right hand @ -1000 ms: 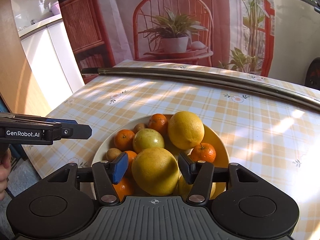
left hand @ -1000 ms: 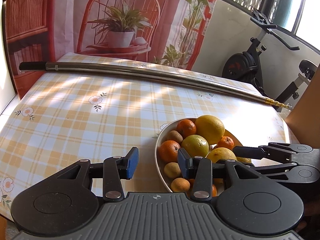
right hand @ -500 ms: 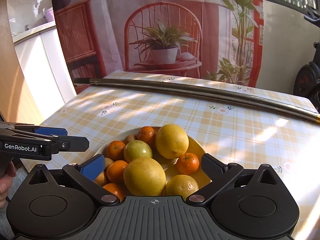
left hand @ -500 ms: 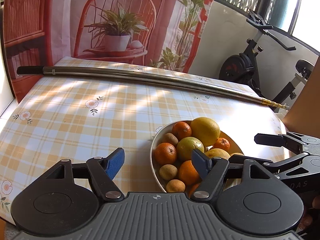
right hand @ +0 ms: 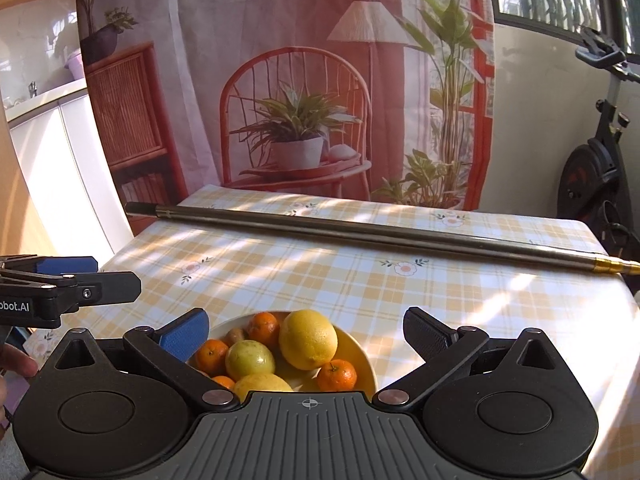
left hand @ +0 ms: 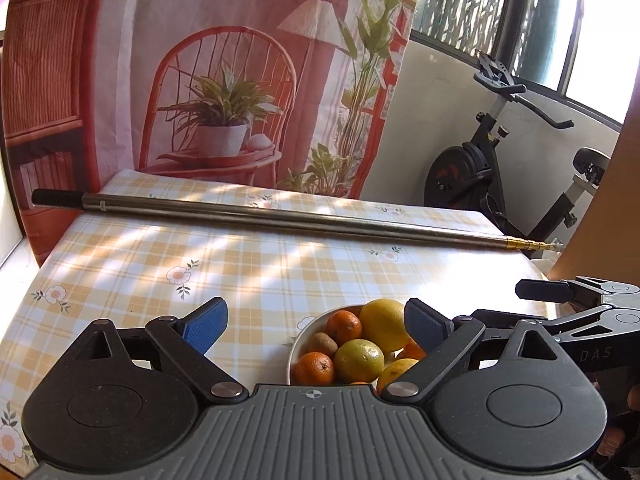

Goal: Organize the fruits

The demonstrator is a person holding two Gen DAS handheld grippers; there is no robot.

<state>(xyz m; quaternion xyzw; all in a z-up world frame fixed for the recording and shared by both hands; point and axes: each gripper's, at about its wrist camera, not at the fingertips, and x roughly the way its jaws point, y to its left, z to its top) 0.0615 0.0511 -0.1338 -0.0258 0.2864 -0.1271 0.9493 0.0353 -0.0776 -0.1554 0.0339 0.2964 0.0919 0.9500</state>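
A white bowl (left hand: 296, 346) (right hand: 362, 350) of fruit sits at the near edge of the checked table. It holds a big yellow citrus (right hand: 308, 338) (left hand: 383, 325), a greenish one (right hand: 250, 360) (left hand: 359, 361), several small oranges (right hand: 337, 375) (left hand: 315, 367) and a brown kiwi (left hand: 324, 344). My left gripper (left hand: 316, 322) hangs open above and behind the bowl, nothing between its fingers. The right gripper (right hand: 306, 330) is also open and empty, raised over the bowl's near side. Each gripper shows at the edge of the other's view.
A long metal pole (left hand: 280, 218) (right hand: 380, 236) lies across the far part of the table (right hand: 320, 276). A printed backdrop (right hand: 300, 80) hangs behind it. An exercise bike (left hand: 500, 168) stands at the right. A hand (right hand: 16, 360) holds the left gripper's handle.
Both grippers opened wide and drew up and back from the bowl; the right one had its fingers around the large yellow fruit and let it go.
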